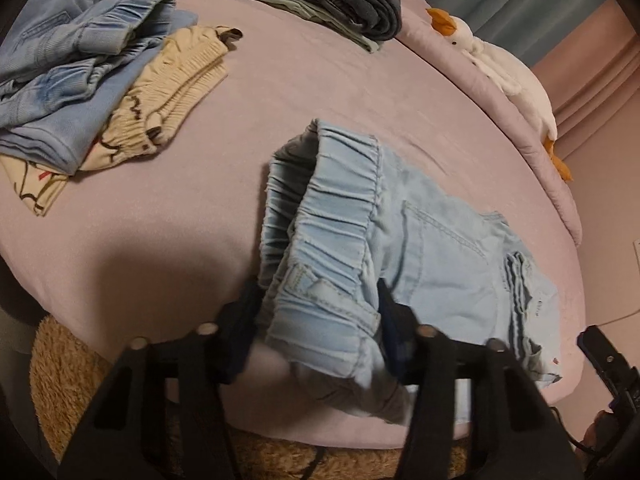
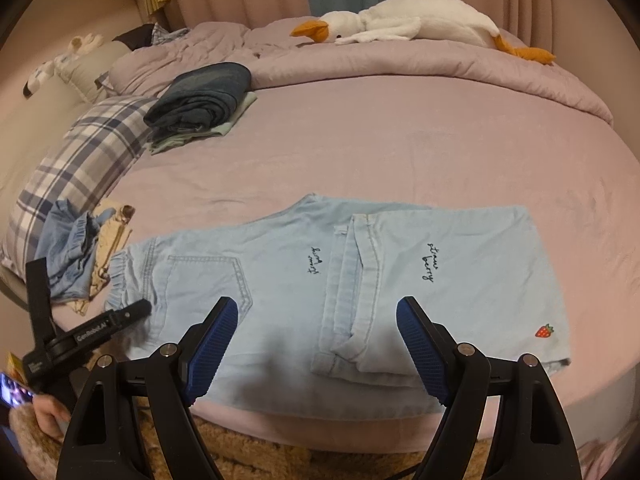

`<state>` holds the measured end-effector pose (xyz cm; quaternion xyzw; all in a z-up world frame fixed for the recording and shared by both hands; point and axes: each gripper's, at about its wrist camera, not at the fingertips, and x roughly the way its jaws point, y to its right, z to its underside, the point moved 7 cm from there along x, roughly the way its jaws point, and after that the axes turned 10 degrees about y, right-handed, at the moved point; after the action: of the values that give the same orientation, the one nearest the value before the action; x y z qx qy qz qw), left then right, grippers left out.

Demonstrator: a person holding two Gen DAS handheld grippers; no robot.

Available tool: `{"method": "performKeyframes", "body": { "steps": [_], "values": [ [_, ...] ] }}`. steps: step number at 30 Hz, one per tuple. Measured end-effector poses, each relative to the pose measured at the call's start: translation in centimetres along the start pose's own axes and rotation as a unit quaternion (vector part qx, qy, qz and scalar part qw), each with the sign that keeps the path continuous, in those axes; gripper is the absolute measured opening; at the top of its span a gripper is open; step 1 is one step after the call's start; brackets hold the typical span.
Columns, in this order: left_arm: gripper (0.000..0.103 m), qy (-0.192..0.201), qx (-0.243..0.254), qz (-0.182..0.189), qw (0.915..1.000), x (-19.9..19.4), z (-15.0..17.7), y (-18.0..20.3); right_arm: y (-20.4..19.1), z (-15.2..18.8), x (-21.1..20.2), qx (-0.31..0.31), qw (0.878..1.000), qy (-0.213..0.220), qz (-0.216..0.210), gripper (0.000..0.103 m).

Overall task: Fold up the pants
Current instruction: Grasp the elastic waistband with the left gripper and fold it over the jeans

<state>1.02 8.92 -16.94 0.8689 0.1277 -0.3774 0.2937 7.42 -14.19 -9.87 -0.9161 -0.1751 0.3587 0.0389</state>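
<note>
Light blue denim pants (image 2: 384, 272) lie on the pink bed near its front edge, legs folded side by side, with a small strawberry patch (image 2: 544, 331) at the right hem. In the left wrist view my left gripper (image 1: 316, 320) is shut on the elastic waistband (image 1: 328, 240) of the pants and lifts that end off the sheet. It also shows in the right wrist view (image 2: 132, 312) at the waistband. My right gripper (image 2: 316, 340) is open and empty, just above the front edge of the pants.
A pile of unfolded blue and cream clothes (image 1: 100, 88) lies at the left. A folded stack of dark pants (image 2: 204, 96) sits further back. A plush goose (image 2: 400, 24) lies on the rolled duvet. A plaid pillow (image 2: 80, 160) is at the left. A shaggy rug (image 1: 60, 380) lies below the bed.
</note>
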Motion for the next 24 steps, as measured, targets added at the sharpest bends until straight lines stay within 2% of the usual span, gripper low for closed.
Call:
{"method": "performKeyframes", "body": {
  "steps": [3,6,9,14,17,24],
  "values": [
    [0.039,-0.002,-0.012,-0.004,0.9999,-0.6,-0.2,0.6,0.2,-0.1,-0.2,0.002,1.0,0.001,-0.002,0.081],
    [0.036,0.017,-0.002,0.01,0.9998,-2.3,-1.1,2.4,0.8,-0.4,-0.8,0.003,1.0,0.011,0.003,0.081],
    [0.034,0.043,0.015,0.053,0.9976,-4.8,-2.3,5.3,1.8,-0.7,-1.2,0.016,1.0,0.018,0.007,0.081],
    [0.034,0.066,0.064,0.117,0.9889,-7.3,-3.0,10.8,3.7,-0.8,-1.8,0.04,0.999,0.026,0.016,0.081],
    [0.034,0.059,0.091,0.15,0.9826,-7.6,-2.7,14.4,4.8,-0.9,-2.4,0.053,0.998,0.032,0.023,0.081],
    [0.034,0.03,0.161,0.187,0.9686,-6.0,-0.3,21.6,8.3,-0.2,-3.4,0.094,0.994,0.039,0.042,0.081]
  ]
}}
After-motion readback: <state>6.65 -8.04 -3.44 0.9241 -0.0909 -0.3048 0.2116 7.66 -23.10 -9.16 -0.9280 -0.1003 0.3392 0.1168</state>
